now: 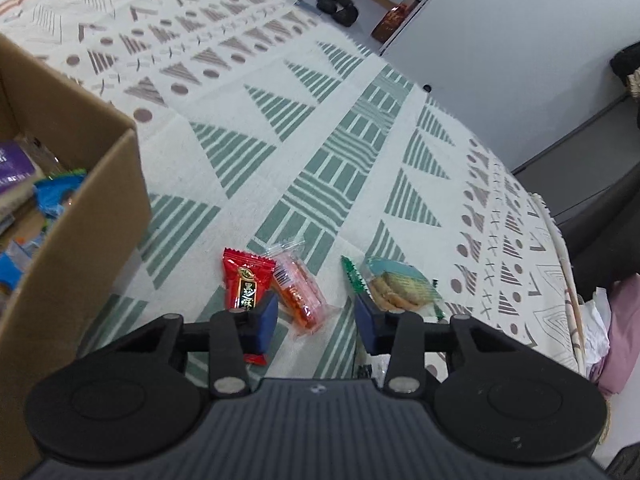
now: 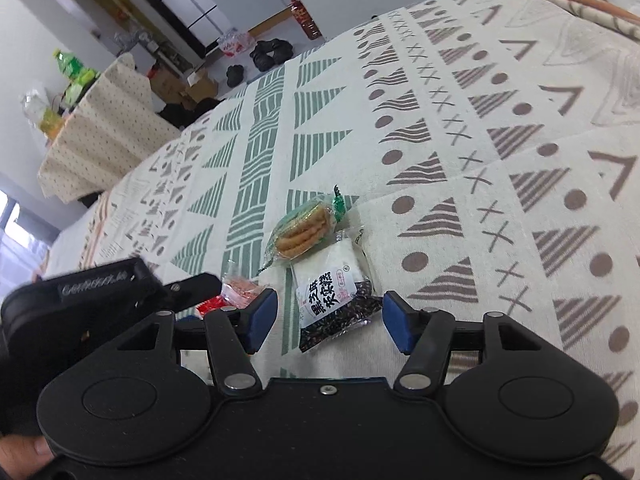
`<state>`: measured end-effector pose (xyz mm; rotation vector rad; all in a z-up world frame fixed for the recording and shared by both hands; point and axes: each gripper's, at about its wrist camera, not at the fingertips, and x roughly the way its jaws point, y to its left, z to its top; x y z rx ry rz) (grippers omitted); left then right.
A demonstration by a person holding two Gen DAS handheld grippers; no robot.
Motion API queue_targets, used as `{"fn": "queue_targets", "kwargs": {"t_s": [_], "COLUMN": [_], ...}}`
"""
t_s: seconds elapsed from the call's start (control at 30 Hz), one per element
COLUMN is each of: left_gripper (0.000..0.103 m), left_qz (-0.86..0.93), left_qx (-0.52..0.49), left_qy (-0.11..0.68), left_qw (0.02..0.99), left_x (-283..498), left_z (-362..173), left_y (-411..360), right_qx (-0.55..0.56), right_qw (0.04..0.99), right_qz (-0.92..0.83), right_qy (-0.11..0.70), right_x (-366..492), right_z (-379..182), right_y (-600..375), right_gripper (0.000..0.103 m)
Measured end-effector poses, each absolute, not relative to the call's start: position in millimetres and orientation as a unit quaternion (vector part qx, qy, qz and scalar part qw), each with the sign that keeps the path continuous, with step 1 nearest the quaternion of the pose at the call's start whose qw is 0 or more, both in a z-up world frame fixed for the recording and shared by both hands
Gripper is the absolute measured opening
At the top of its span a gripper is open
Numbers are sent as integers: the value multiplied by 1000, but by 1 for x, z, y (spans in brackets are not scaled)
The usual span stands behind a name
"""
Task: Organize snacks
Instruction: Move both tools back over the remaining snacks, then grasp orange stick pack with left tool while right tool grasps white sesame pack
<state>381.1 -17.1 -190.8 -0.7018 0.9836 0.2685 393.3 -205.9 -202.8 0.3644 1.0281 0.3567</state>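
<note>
Nearby, both tongs, left and right, agape over snack packets, cardboard box just left.

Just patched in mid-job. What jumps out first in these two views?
The loose snacks on the patterned cloth: a red packet and an orange packet ahead of the open left tongs, with a cracker pack to their right. The open right tongs straddle a black-and-white packet. A box of snacks stands at the left.
</note>
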Motion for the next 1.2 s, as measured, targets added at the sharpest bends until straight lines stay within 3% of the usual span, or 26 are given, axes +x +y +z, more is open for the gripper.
{"fn": "queue_targets", "kwargs": {"t_s": [0.2, 0.53, 0.6, 0.8, 0.9, 1.03, 1.17, 1.2], "left_gripper": [41, 40, 24, 18, 18, 18, 18, 18], "left_qz": [142, 171, 177, 169, 168, 166, 162, 160], "left_qx": [-334, -349, -347, -341, -339, -338, -333, -331], "left_qy": [476, 466, 467, 467, 467, 464, 460, 459], "left_qw": [801, 795, 794, 798, 799, 802, 807, 809], "left_x": [393, 401, 401, 397, 392, 384, 375, 373], "left_z": [-208, -218, -219, -216, -213, -207, -198, -195], "left_y": [-16, -9, -6, -2, 1, 2, -1, -2], "right_qx": [120, 80, 73, 39, 11, -31, -23, -18], "right_qw": [853, 872, 877, 871, 871, 874, 870, 869], "right_qz": [175, 171, 168, 182, 174, 172, 173, 172], "right_qy": [477, 451, 445, 455, 460, 454, 461, 464], "right_x": [395, 399, 401, 402, 401, 394, 391, 391], "right_z": [-207, -209, -210, -221, -227, -225, -220, -219], "right_y": [-191, -179, -177, -161, -155, -149, -152, -153], "right_gripper": [62, 75, 78, 79, 76, 61, 55, 49]}}
